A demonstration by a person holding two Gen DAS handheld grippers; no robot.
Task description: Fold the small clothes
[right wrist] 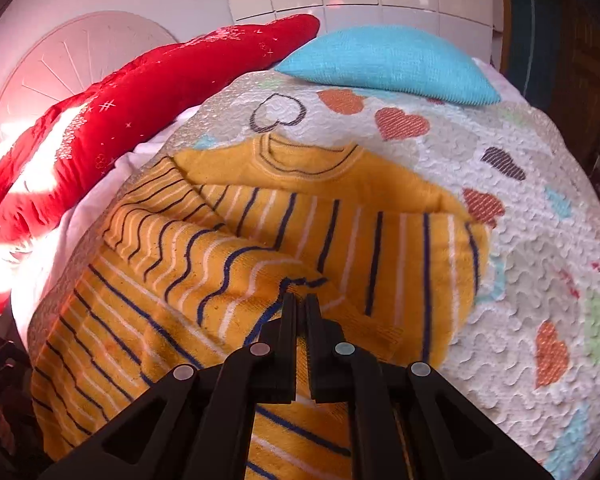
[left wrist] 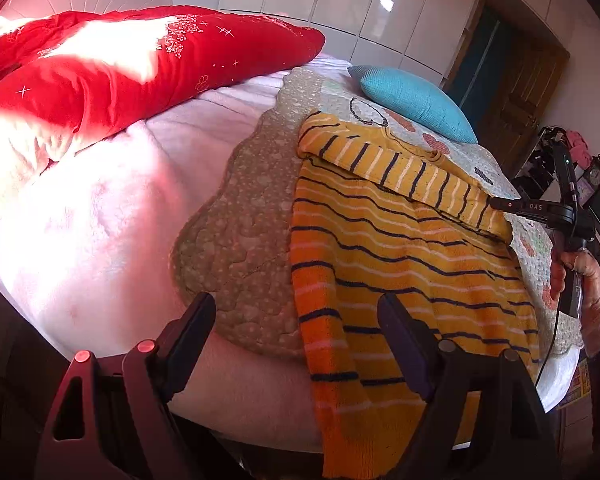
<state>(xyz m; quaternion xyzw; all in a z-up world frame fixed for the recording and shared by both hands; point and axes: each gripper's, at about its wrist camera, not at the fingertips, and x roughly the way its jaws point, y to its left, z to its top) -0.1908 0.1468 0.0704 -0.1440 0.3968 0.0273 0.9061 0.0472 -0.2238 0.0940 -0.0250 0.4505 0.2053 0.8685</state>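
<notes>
A small yellow sweater [left wrist: 400,248] with navy and white stripes lies on a quilted heart-print blanket [left wrist: 240,216] on the bed. One sleeve is folded across its upper part. My left gripper [left wrist: 300,312] is open and empty, over the sweater's lower left edge. My right gripper [right wrist: 300,300] is shut on a fold of the sweater [right wrist: 236,240], near the folded sleeve's cuff. The right gripper also shows in the left wrist view [left wrist: 496,202], at the sweater's right side.
A red quilt [left wrist: 120,64] is bunched at the back left on a white sheet [left wrist: 92,232]. A turquoise cushion [right wrist: 388,64] lies behind the sweater. White wardrobes and a dark door stand beyond. The bed edge is near the left gripper.
</notes>
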